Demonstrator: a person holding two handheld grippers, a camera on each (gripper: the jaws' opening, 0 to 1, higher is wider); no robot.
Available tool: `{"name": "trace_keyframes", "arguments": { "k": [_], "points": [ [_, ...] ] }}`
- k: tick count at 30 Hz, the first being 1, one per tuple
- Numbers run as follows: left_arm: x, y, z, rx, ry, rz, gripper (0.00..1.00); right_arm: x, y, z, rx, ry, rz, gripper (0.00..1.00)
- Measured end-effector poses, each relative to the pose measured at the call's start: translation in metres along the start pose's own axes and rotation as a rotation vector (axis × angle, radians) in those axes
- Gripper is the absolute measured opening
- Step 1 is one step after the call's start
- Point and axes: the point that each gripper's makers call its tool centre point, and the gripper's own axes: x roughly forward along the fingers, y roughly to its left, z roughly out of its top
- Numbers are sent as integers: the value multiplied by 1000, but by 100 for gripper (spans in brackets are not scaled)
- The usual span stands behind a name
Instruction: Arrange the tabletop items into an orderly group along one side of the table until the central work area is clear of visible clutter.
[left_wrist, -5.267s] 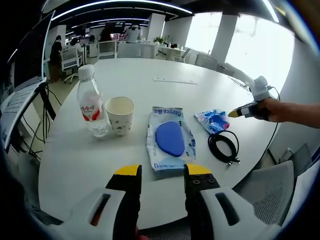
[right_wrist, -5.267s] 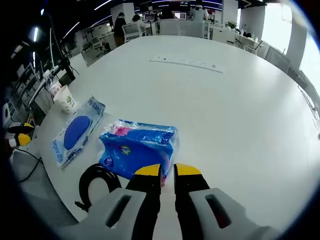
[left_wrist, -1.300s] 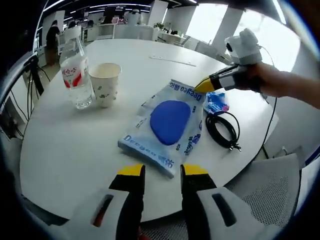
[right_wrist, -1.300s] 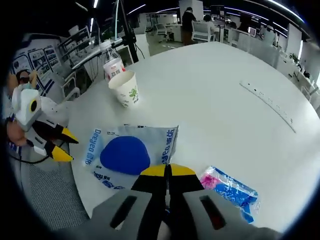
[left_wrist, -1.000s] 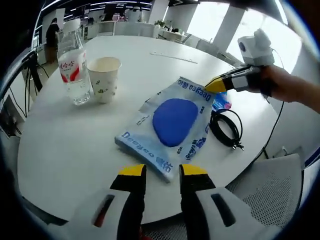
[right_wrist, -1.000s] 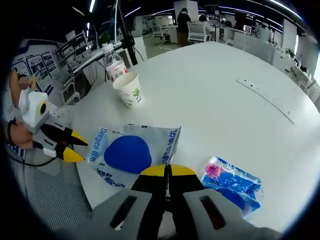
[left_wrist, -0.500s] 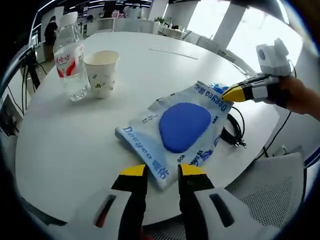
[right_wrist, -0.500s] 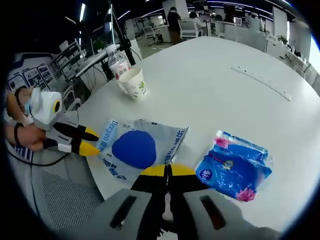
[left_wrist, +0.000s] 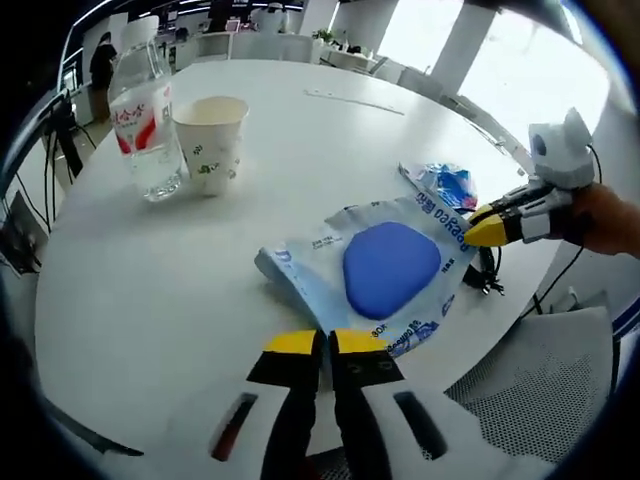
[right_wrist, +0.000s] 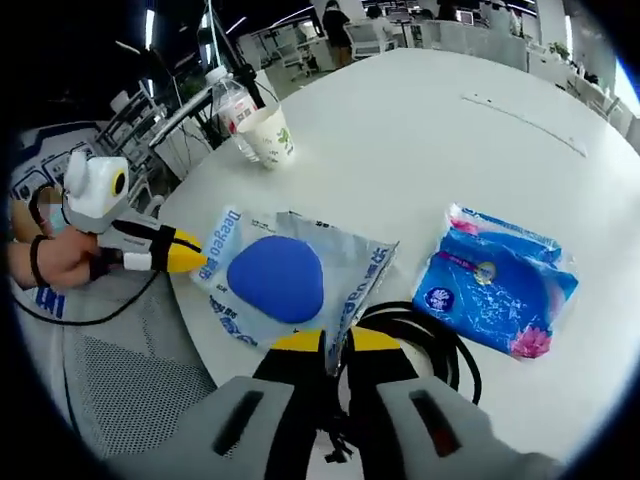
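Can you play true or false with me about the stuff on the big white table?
1. The paper cup stands upright beside the water bottle. True.
2. The wipes pack has a red oval lid. False: the lid is blue.
3. Both grippers pinch the wipes pack, the left gripper and the right gripper at opposite edges. True.
4. The black cable is coiled inside the cup. False: it lies on the table near the blue tissue pack.
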Motion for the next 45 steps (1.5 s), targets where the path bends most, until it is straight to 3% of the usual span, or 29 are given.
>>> {"name": "trace_keyframes", "arguments": {
  "k": [2, 7, 14, 19, 25, 30, 33, 35, 40, 45],
  "points": [
    [1, 0, 3, 5, -2, -1, 0, 1, 0, 1, -52, 1, -20, 0],
    [3, 2, 13, 21, -8, 0, 0, -2, -3, 15, -32, -37, -36, 0],
    [13, 11, 46, 51, -30, 6, 0, -1, -17, 33, -15, -74, -58, 0],
    [22, 17, 77, 48, -60, 8, 0, 4, -29, 36, 60, -89, -74, 0],
    [34, 27, 97, -1, -77, 7, 0, 7, -41, 40, 175, -127, -84, 0],
    [45, 28, 97, 0, -65, 10, 0, 11, -50, 41, 186, -118, -106, 0],
    [49, 31, 87, 19, -34, 12, 0, 12, -53, 38, 194, -109, -109, 0],
    [47, 33, 83, 18, -29, 6, 0, 11, -50, 38, 242, -130, -82, 1],
    [33, 41, 72, 19, -40, -11, 9, 6, -52, 33, 211, -134, -90, 3],
    [28, 40, 63, 22, -48, -33, 10, 3, -52, 25, 206, -113, -76, 7]
  ]
}}
